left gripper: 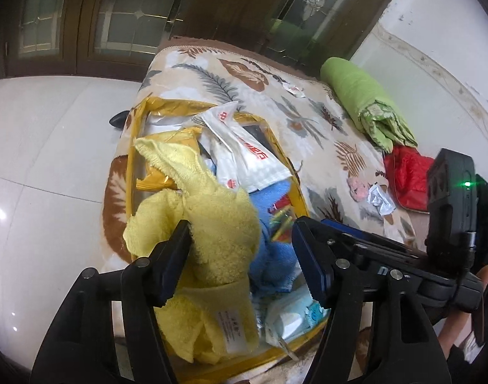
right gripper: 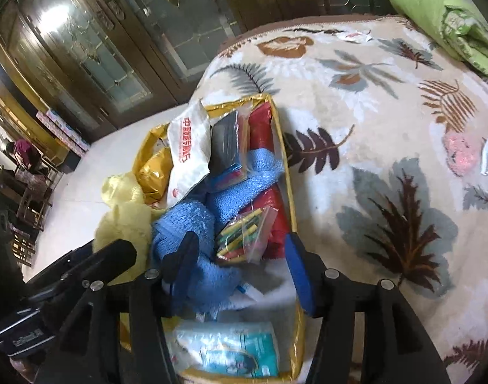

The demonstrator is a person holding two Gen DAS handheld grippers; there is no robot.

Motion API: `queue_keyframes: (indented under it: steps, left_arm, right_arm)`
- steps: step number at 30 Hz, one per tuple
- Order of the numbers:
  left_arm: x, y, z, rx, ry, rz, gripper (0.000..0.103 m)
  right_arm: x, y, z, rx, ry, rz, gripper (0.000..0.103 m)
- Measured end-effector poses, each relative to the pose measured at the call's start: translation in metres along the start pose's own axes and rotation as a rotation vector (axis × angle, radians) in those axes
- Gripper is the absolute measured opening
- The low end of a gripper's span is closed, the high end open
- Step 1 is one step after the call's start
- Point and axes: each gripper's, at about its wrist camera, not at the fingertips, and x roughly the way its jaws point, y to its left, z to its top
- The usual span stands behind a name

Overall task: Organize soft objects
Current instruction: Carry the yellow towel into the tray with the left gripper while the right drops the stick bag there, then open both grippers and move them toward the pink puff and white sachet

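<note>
A clear storage bag with a yellow rim (left gripper: 140,118) (right gripper: 292,192) lies open on the leaf-patterned blanket (left gripper: 276,96) (right gripper: 388,128). A yellow towel (left gripper: 218,224) (right gripper: 122,220) lies across its left side, between the wide-open jaws of my left gripper (left gripper: 240,256), touching the left finger. A blue towel (right gripper: 192,224) (left gripper: 272,256) lies in the bag; my right gripper (right gripper: 240,262) is open over it, its left finger against the cloth. The bag also holds a white printed packet (right gripper: 189,150), a packet of coloured sticks (right gripper: 244,233) and a tissue pack (right gripper: 231,348).
A rolled green quilt (left gripper: 365,102) (right gripper: 448,16) and a red pouch (left gripper: 407,176) lie at the blanket's far right. Small wrappers (left gripper: 378,198) lie nearby. White tiled floor (left gripper: 52,160) lies left of the bed, wooden glass doors (right gripper: 116,48) beyond.
</note>
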Motion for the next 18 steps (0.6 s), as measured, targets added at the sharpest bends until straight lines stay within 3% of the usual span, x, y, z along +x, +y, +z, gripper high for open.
queue_keyframes:
  steps: [5,11,15,18]
  left_arm:
    - [-0.021,-0.012,-0.004,-0.039,-0.043,-0.014,0.065]
    - [-0.051,-0.068,-0.01,0.104,-0.141,-0.018,0.065]
    - [-0.051,-0.092,-0.014,0.124,-0.147,-0.026,0.065]
    - [-0.045,-0.105,-0.014,0.074,-0.133,-0.058,0.065]
  right_arm:
    - [-0.031,-0.005,-0.013,-0.005,-0.04,0.014,0.058]
    - [-0.07,-0.029,-0.031,0.027,-0.097,0.032,0.06]
    - [-0.093,-0.049,-0.04,0.048,-0.119,0.04,0.065]
    - [-0.106,-0.067,-0.044,0.057,-0.128,0.045,0.066]
